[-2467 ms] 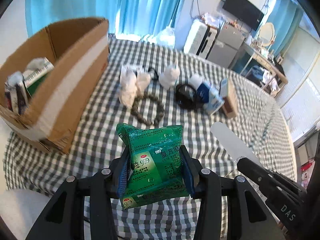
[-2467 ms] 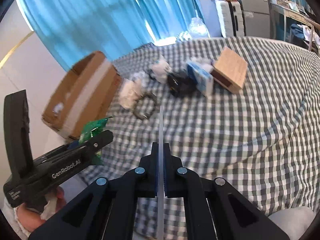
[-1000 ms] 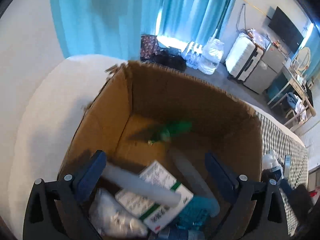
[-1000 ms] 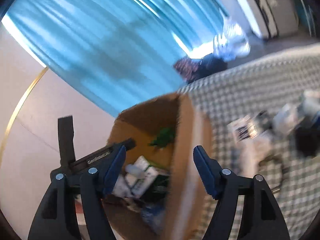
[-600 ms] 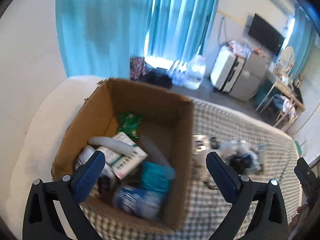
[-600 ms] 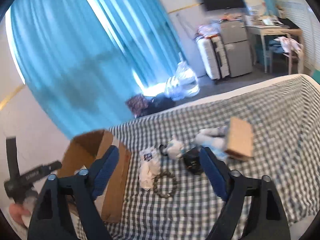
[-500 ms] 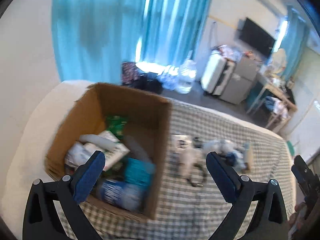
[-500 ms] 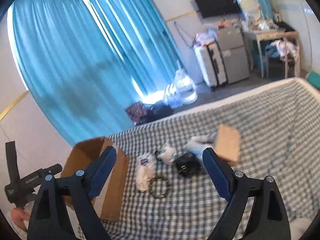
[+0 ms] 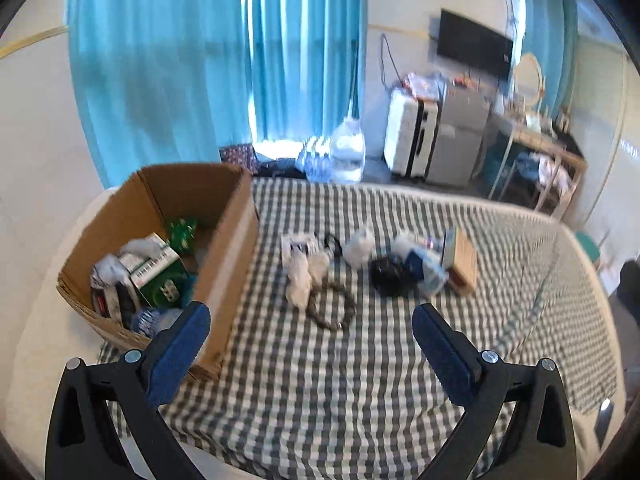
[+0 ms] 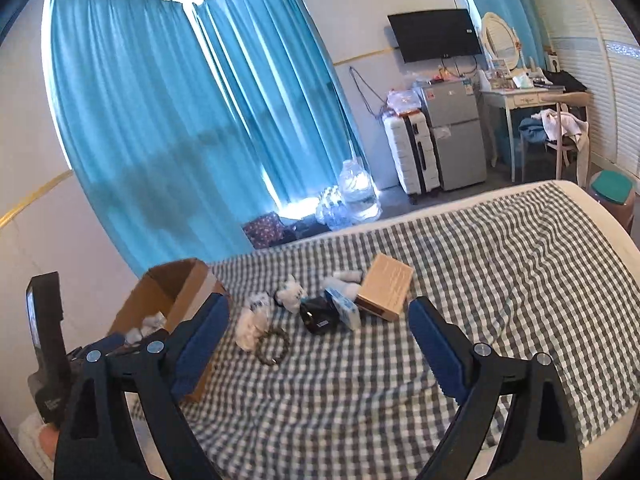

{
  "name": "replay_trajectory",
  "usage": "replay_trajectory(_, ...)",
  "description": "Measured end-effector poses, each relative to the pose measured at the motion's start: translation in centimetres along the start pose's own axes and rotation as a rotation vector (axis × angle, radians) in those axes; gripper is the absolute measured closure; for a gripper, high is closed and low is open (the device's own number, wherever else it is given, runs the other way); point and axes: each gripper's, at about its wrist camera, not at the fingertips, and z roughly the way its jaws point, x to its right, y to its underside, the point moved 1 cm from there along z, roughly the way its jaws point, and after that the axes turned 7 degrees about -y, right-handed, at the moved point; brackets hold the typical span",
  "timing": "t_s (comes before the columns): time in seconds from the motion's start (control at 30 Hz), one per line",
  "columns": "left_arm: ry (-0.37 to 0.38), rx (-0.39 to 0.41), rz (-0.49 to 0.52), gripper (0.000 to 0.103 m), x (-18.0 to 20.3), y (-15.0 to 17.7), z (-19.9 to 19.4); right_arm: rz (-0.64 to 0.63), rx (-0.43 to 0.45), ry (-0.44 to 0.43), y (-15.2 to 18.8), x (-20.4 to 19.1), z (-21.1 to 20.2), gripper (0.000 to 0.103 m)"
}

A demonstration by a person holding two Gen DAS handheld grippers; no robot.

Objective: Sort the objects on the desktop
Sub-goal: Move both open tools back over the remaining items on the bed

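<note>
Left tool [image 9: 310,338]: spread, empty | right tool [image 10: 318,330]: spread, empty | box [image 9: 236,232] contents: left view only | left tool body: right view only

The left wrist view is smeared with motion blur, so the small white items [image 9: 300,276] beside the bead ring [image 9: 331,309] cannot be identified. Print on the green-and-white boxes [image 9: 154,272] in the cardboard box [image 9: 228,248] is unreadable. In the right wrist view the near wall of the box [image 10: 196,300] hides most of its contents, and a blue pad [image 10: 202,330] covers its corner.
</note>
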Motion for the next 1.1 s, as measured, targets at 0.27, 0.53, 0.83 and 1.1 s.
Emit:
replay_trajectory(0.27,0.058,-0.077,0.014,0.000,2.6,0.8,5.1,0.143,-0.099,0.069,1.8,5.4,4.3,0.012)
replay_trajectory(0.53,0.020,-0.120,-0.025,0.000,2.9,1.0,12.0,0.210,-0.137,0.134,2.9,8.8,9.1,0.012)
replay_trajectory(0.83,-0.144,-0.086,0.001,0.000,2.8,0.7,18.9,0.225,-0.190,0.187,2.5,10.4,16.5,0.009)
replay_trajectory(1.1,-0.209,-0.135,0.003,0.000,3.0,2.0,23.6,0.168,-0.248,0.184,3.5,9.6,22.3,0.009)
